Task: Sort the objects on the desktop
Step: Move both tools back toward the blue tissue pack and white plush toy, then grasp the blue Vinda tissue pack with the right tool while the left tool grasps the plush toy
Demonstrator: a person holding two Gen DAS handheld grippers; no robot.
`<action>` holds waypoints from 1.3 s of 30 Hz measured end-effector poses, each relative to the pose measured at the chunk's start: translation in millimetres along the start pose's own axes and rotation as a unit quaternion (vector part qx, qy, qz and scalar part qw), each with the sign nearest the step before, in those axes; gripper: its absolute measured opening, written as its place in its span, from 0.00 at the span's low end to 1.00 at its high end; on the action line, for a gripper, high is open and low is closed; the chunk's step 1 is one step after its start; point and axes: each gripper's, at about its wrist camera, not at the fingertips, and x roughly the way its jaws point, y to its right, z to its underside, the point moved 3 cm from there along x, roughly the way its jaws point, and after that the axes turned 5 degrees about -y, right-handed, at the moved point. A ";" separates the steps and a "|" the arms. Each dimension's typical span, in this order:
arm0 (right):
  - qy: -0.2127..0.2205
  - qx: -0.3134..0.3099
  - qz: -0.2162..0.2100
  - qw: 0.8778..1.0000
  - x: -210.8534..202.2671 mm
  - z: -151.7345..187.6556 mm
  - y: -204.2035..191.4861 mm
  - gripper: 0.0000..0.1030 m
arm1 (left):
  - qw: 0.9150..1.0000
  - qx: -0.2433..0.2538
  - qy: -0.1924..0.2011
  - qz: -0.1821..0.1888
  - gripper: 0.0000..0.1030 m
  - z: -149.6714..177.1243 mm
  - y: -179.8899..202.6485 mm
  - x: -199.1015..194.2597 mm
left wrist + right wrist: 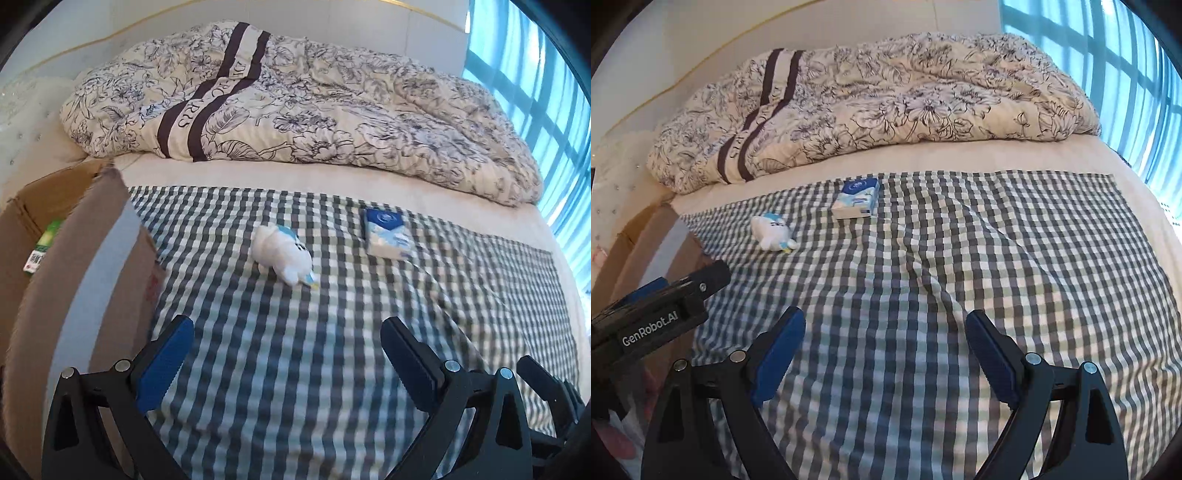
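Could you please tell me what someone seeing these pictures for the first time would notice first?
Probably the big rumpled cream quilt with dark floral print heaped along the far side of the bed, behind the grey-and-white checked cloth. On that cloth lie a small white-and-blue plush toy and, to its right, a blue-and-white tissue packet. A brown cardboard box stands at the left edge.

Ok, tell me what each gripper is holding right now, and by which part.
Nothing is held. The left gripper and the right gripper both stand open over the checked cloth; the plush toy and tissue pack lie untouched ahead.
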 end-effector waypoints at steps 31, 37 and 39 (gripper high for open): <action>0.056 0.011 -0.012 0.998 145.3 -85.5 -28.9 0.86 | 0.986 -0.161 0.037 0.011 1.00 -48.3 -50.2 113.2; 0.035 0.042 -0.015 0.998 170.4 -104.2 -26.4 0.86 | 0.985 -0.163 0.028 0.055 1.00 -51.3 -51.1 133.2; 0.029 0.046 -0.012 0.998 180.8 -105.1 -25.9 0.86 | 0.984 -0.158 0.039 0.070 1.00 -53.8 -48.6 131.6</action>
